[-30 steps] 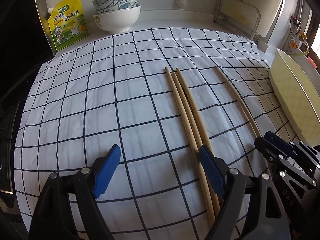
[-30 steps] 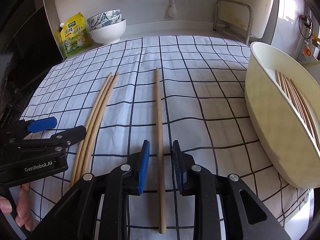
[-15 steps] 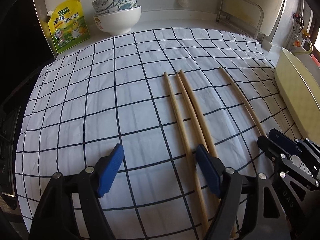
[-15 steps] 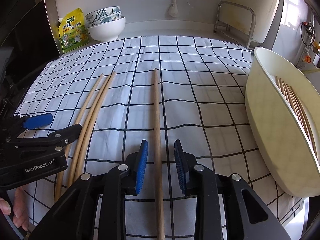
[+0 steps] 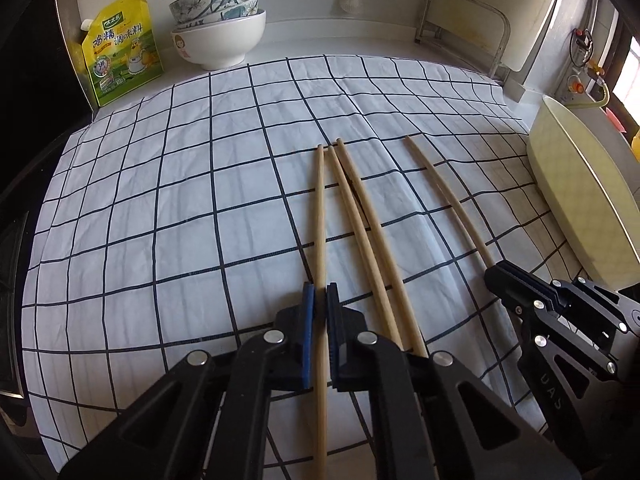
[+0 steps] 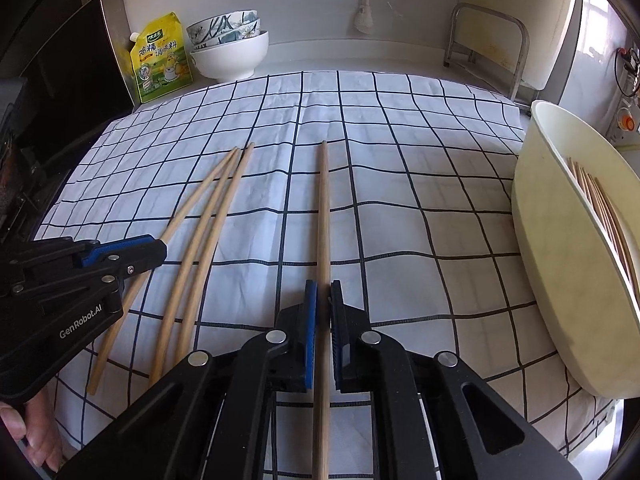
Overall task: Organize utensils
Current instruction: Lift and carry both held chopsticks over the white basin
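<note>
Chopsticks inside tub, right view only

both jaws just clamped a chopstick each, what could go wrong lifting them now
1. The left gripper holds the leftmost chopstick right beside its two neighbours; lifting may drag or roll them.
2. Both sticks are held near one end, so they may pivot or slip.
3. The right gripper's chopstick could catch the cream tray rim.

Mounted just behind each gripper's black fingers, angled steeply down and forward, close above the white black-gridded cloth. Shared by both: cloth, loose wooden chopsticks, stacked bowls, cream oval tub, each other's gripper.
</note>
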